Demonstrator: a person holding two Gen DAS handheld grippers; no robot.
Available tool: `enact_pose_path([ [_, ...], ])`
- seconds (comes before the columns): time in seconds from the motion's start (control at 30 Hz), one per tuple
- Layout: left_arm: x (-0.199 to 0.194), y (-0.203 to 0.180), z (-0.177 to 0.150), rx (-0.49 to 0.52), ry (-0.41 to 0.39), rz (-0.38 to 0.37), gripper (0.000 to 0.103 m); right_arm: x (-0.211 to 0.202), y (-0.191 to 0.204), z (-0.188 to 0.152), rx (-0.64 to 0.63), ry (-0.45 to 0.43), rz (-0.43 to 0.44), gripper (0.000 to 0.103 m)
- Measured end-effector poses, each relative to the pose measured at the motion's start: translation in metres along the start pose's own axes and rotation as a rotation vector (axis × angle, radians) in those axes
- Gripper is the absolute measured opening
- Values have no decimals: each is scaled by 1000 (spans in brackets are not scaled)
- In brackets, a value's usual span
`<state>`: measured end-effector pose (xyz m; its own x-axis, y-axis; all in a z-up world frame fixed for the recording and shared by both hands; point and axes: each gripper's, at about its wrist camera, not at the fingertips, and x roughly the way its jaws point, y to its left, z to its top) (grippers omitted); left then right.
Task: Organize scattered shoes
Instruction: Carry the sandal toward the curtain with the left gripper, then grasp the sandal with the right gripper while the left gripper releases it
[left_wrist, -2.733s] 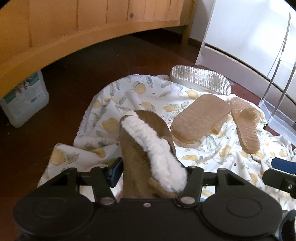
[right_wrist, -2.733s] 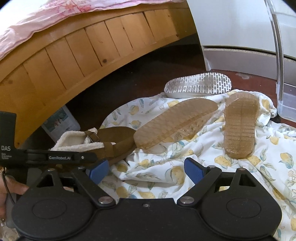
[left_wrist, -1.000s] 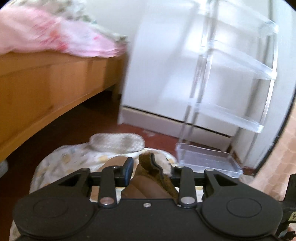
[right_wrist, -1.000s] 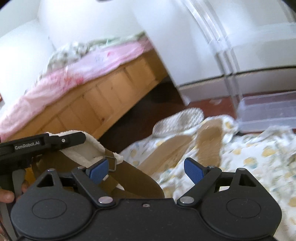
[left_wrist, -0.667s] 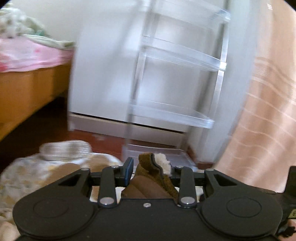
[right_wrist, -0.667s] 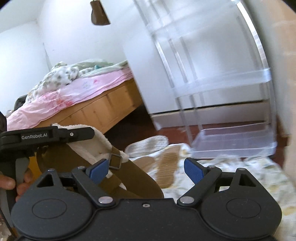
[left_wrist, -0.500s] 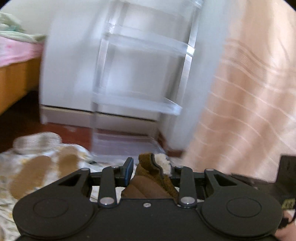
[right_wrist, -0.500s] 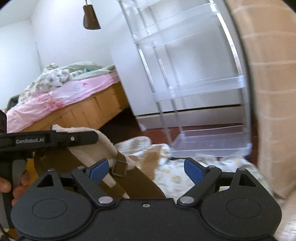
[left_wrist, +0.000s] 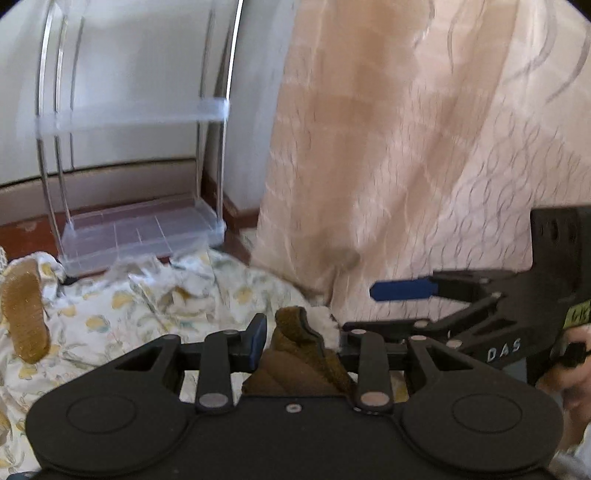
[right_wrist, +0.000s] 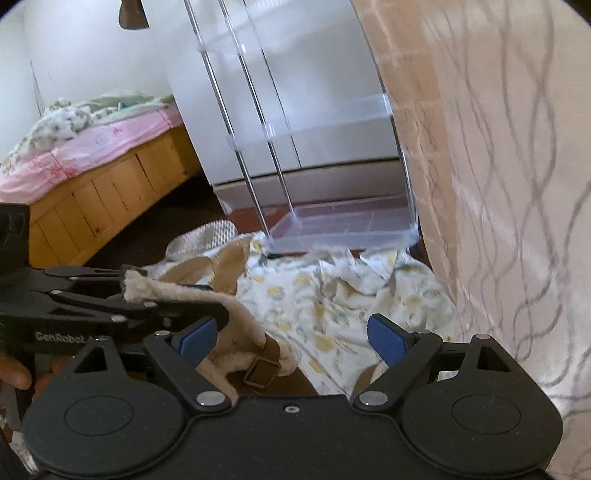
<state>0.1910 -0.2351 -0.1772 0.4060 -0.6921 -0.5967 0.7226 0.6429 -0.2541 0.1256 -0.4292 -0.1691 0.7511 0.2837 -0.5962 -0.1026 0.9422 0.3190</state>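
My left claw (left_wrist: 297, 341) is clamped on a brown fleece-lined sandal (left_wrist: 299, 354), holding it up above the lemon-print cloth (left_wrist: 147, 306). My right claw (right_wrist: 291, 334) gapes wide with nothing in it. The clear shelf rack (right_wrist: 343, 225) stands past the cloth, beside the curtain (right_wrist: 498, 184).

A lemon-print cloth (right_wrist: 332, 295) covers the dark floor (right_wrist: 147, 236), bearing 2 amber sandals (right_wrist: 225, 266).
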Motion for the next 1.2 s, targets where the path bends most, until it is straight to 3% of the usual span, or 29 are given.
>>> enact_pose_path([
  [0.3,31,23,-15,22,70,29,32,39,-3,-20,-33,99,8,92],
  [0.5,41,38,-14,11,48,24,35,54,-10,-32,-23,136,5,92],
  [0.8,52,65,-9,23,77,157,47,74,-13,-38,-3,158,27,92],
  [0.93,54,68,-10,42,81,220,67,83,-8,-40,-7,171,39,92],
  [1.1,53,73,-16,34,90,234,68,89,-3,-42,-14,184,48,92],
  [1.2,47,74,-17,23,79,237,76,93,-1,-42,-26,192,45,92],
])
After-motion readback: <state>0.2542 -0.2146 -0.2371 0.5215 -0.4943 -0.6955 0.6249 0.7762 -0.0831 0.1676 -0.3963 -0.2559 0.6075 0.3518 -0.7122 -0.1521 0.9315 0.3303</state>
